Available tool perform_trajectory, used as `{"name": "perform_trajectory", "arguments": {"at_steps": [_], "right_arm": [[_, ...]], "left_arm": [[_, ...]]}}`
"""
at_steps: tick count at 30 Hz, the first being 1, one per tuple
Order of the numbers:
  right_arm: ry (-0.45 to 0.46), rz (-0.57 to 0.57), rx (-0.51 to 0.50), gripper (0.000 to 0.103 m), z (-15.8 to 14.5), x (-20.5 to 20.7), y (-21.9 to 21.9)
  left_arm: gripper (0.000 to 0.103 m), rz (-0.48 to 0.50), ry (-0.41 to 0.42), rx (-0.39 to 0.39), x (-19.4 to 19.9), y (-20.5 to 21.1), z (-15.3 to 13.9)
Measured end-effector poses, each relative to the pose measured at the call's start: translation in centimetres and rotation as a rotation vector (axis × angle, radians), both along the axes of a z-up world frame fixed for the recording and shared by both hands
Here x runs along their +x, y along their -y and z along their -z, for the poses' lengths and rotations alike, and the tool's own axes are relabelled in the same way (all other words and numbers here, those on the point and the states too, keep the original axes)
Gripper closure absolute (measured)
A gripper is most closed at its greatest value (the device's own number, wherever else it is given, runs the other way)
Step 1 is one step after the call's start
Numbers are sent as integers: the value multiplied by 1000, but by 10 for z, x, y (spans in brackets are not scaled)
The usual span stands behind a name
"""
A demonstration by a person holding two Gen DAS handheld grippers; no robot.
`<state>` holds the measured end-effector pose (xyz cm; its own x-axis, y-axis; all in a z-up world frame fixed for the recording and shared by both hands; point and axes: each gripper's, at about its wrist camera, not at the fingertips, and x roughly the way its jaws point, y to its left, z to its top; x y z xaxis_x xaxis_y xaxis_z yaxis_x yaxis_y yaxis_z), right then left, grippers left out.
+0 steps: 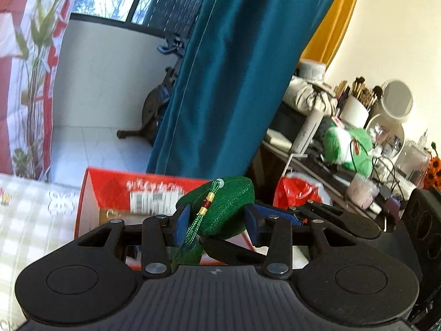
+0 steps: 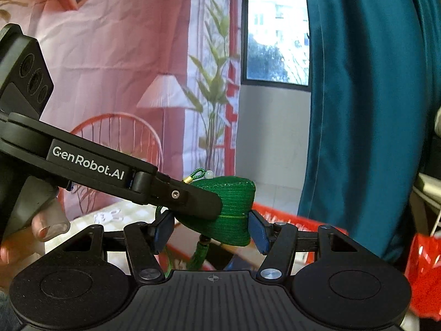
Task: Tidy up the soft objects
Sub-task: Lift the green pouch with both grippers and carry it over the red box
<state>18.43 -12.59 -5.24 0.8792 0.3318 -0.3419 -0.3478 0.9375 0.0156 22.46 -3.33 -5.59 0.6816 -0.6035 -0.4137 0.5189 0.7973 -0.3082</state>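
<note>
A small green woven pouch (image 1: 231,207) with a green tassel and gold beads sits between the blue pads of my left gripper (image 1: 217,222), which is closed on it in mid-air. In the right wrist view the same pouch (image 2: 234,209) lies between the blue pads of my right gripper (image 2: 210,230), whose jaws stand close against its sides; the left gripper's black finger (image 2: 193,198) crosses over it. A red cardboard box (image 1: 132,201) stands below and behind the pouch. A green plush toy (image 1: 347,149) lies on the cluttered desk at right.
A teal curtain (image 1: 234,69) hangs ahead. The desk (image 1: 303,160) at right holds a brush cup, a round mirror, bottles and cables. A red plastic bag (image 1: 297,190) sits by the desk. A checked cloth (image 1: 33,215) covers the surface at left. An exercise bike stands on the balcony.
</note>
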Motion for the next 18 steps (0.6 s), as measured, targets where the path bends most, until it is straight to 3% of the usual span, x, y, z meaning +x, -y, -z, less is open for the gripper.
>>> {"name": "perform_trajectory", "arguments": {"at_steps": [11, 18], "right_arm": [[86, 17, -14, 51, -37, 40, 24], [72, 43, -16, 51, -24, 61, 36]], "left_arm": [[58, 18, 78, -1, 37, 21, -30], [58, 41, 40, 31, 58, 34, -5]]}}
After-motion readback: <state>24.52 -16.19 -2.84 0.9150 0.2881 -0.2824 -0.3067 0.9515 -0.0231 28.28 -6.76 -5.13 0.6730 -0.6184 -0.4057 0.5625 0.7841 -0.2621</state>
